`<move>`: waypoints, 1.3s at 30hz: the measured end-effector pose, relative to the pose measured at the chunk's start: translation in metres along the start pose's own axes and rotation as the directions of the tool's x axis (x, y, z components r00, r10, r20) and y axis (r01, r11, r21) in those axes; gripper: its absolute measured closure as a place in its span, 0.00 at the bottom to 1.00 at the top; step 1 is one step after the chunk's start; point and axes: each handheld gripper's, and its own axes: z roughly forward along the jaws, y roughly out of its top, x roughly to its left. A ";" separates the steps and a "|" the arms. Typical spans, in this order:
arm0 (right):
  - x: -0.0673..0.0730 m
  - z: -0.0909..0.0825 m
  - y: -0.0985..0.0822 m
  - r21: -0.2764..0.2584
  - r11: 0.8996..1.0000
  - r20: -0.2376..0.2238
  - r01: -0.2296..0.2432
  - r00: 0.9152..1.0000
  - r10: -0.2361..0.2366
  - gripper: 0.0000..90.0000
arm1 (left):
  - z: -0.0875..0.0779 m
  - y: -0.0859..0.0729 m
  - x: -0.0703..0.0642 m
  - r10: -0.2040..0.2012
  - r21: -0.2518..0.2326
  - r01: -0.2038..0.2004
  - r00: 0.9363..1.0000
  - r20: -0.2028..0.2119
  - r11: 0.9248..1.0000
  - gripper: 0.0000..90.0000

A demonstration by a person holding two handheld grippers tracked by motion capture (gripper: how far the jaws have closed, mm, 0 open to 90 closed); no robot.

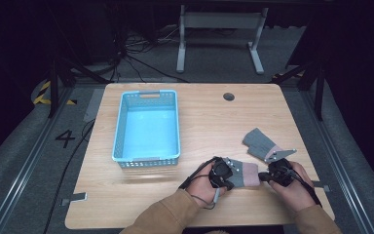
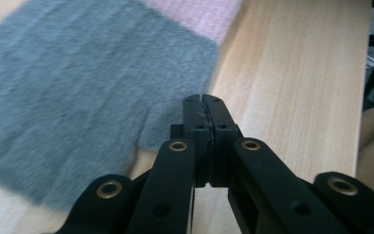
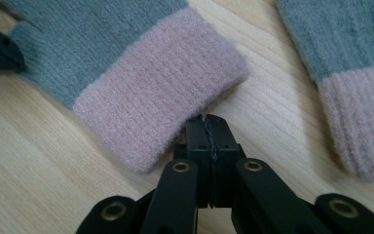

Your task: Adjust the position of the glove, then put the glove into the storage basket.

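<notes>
Both grippers rest with jaws pressed together, holding nothing: the left gripper [image 2: 204, 105] at the near glove's [image 3: 126, 73] grey edge, the right gripper [image 3: 208, 124] beside its pink cuff [image 3: 160, 87]; a second glove [image 3: 350, 68] lies nearby.

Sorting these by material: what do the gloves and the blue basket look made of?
Gloves: soft knitted yarn, likely wool or acrylic; fuzzy matte nap, ribbed pink cuffs. Basket: seemingly moulded plastic, smooth, with perforated walls.
</notes>
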 end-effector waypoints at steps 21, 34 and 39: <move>-0.011 -0.019 0.000 -0.109 0.993 -0.003 -0.037 0.999 0.037 1.00 | -0.028 0.001 -0.002 -0.006 -0.053 0.006 1.000 -0.005 0.999 0.99; -0.025 -0.032 0.000 -0.155 0.985 -0.009 -0.074 0.997 0.073 0.97 | -0.078 -0.007 0.010 -0.062 -0.105 0.054 0.996 -0.070 0.993 0.93; -0.030 -0.035 0.004 -0.177 0.981 -0.011 -0.075 0.997 0.075 0.94 | -0.093 -0.017 0.015 -0.089 -0.112 0.079 0.993 -0.083 0.991 0.90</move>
